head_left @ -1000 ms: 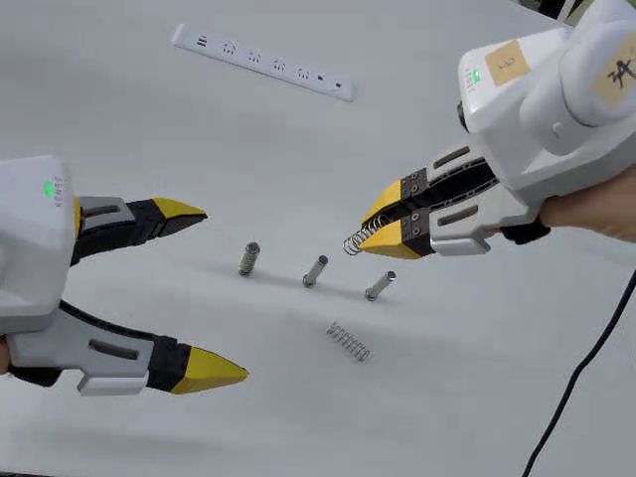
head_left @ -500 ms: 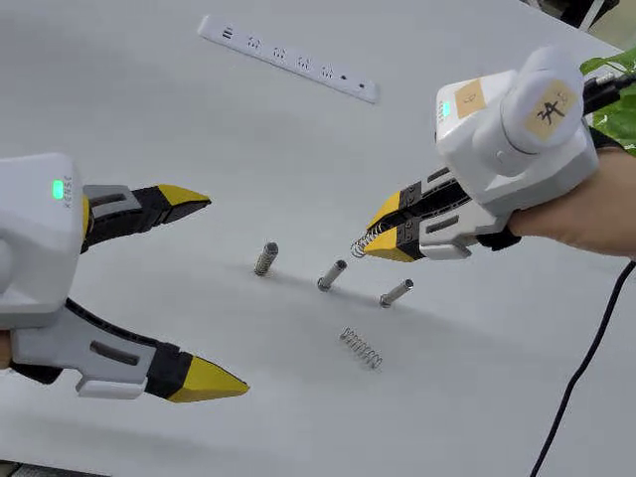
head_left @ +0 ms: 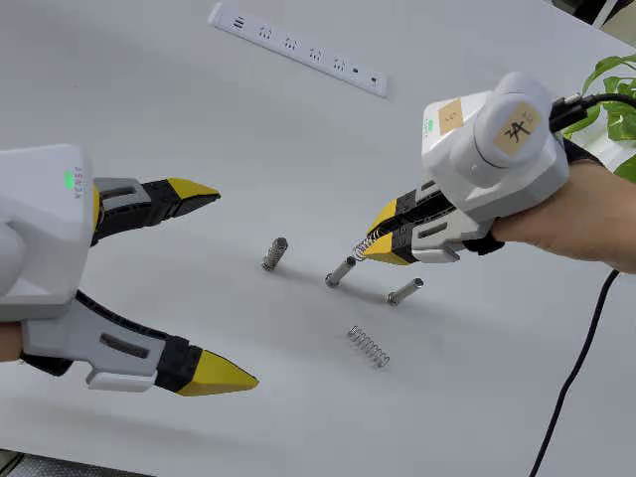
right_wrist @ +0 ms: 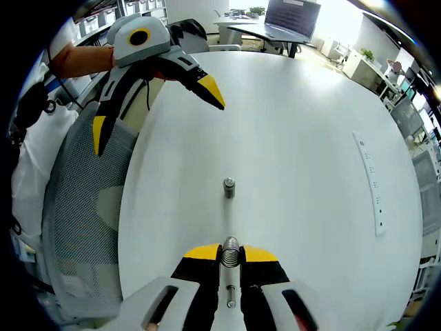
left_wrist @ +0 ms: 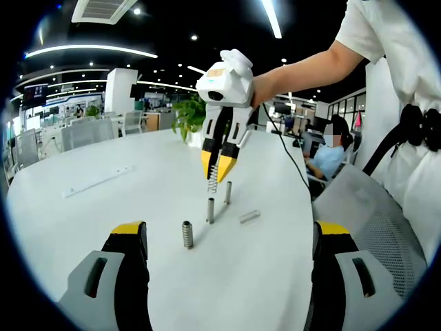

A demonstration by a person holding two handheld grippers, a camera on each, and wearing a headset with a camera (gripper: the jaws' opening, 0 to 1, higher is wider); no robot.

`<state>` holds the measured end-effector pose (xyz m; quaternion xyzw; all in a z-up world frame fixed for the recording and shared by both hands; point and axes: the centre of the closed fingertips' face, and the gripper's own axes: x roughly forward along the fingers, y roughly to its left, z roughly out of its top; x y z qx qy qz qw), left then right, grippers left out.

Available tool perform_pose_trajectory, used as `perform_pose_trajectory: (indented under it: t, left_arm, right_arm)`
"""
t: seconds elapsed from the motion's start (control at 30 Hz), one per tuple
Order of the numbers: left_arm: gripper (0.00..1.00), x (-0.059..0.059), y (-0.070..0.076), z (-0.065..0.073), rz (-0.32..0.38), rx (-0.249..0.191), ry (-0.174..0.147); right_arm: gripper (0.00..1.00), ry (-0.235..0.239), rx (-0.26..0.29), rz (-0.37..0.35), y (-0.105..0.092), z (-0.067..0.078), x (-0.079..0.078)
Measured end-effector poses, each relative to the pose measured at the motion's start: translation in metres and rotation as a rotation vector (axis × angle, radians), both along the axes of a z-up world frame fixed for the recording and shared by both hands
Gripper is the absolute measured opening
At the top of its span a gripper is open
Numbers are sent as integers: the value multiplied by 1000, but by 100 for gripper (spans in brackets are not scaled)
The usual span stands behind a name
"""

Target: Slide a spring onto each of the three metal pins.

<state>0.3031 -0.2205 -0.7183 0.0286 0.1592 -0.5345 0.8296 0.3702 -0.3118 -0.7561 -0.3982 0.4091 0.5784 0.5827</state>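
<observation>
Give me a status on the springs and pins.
Done: the leftmost metal pin in the head view already wears a coil spring. In hand: the right gripper is shut on a second steel spring, just above the bare middle pin. Left: that pin, the third bare pin, and the loose spring lying on the white table. The left gripper is open, empty.

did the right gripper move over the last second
Yes: in the head view the right gripper, shut on a spring, has edged left, closer to the middle pin.
</observation>
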Motion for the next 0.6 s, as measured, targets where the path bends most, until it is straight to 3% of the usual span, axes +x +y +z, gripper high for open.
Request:
perform_pose_trajectory:
  t: [0.6]
  left_arm:
    - [99,0,0,-2,2,-13,11]
  right_arm:
    - [6,17,-17,3,1,-8,-3]
